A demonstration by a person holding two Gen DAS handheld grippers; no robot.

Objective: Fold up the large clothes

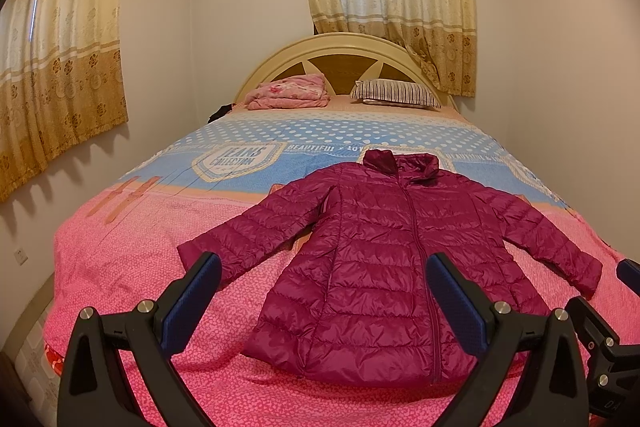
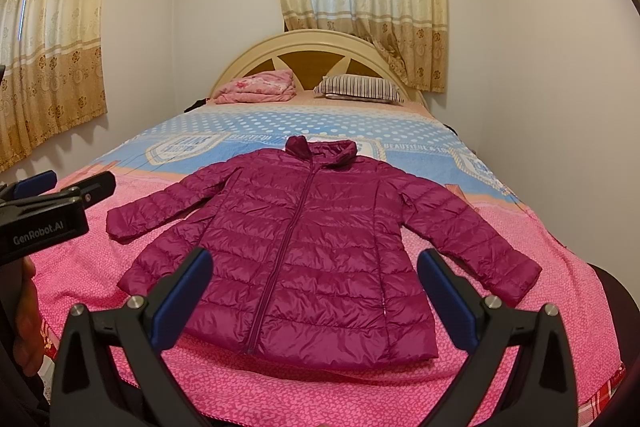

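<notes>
I see bed (image 1: 120, 267) w/ pink cover; jacket (image 1: 380, 267) flat at foot end, blanket (image 1: 286, 93) & pillow (image 1: 394, 93) by headboard (image 1: 344, 45).

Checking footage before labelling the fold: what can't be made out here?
- Jacket hem: left wrist view, partly hidden behind the left gripper fingers.
- Dark item beside the pink folded blanket: too small to identify.
- Right gripper: in the left view, cut off by the right edge.
</notes>
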